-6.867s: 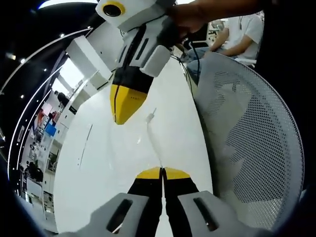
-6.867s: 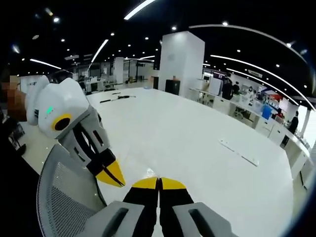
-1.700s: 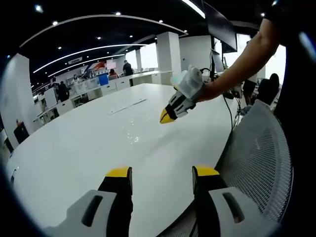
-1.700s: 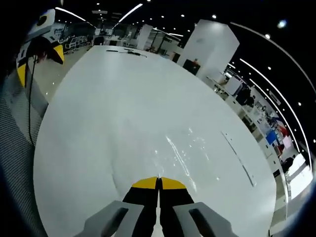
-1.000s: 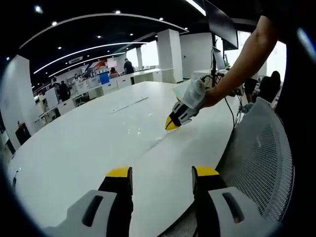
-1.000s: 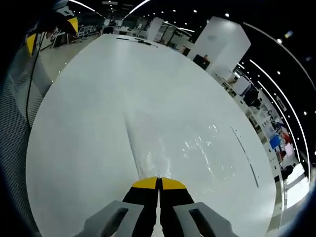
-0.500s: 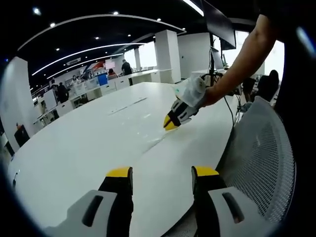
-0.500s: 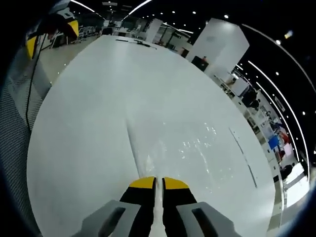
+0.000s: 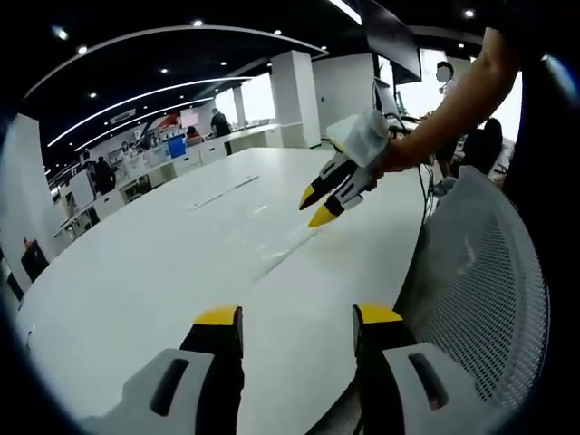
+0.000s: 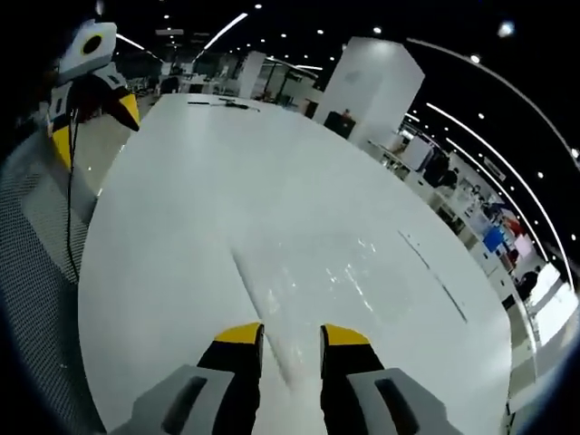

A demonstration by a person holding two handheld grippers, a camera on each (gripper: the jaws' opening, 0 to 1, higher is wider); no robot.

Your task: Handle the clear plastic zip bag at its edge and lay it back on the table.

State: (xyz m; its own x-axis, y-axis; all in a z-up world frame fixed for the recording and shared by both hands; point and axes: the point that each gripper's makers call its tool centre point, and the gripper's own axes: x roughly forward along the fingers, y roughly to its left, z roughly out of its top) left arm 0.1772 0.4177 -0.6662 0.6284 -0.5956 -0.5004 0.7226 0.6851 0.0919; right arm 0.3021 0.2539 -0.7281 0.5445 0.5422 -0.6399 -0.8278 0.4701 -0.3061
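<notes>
Lying flat on the white counter (image 10: 181,181), the clear zip bag (image 10: 308,281) rested just ahead of the right gripper (image 10: 292,337), whose fingers stood apart with nothing between them. From this I judged the bag released and the laying-down step essentially done. In the left gripper view the same right gripper (image 9: 319,207) hung just above the counter with its yellow tips spread, close to the bag's long edge (image 9: 285,258), consistent with having let go at that edge. The left gripper (image 9: 294,317) was also spread wide and empty, held well back near the counter's edge beside a mesh chair back (image 9: 480,272). The bag's outline was hard to trace: only a crease line and scattered glints marked it, and its far corners and zip strip could not be told apart from the counter.
</notes>
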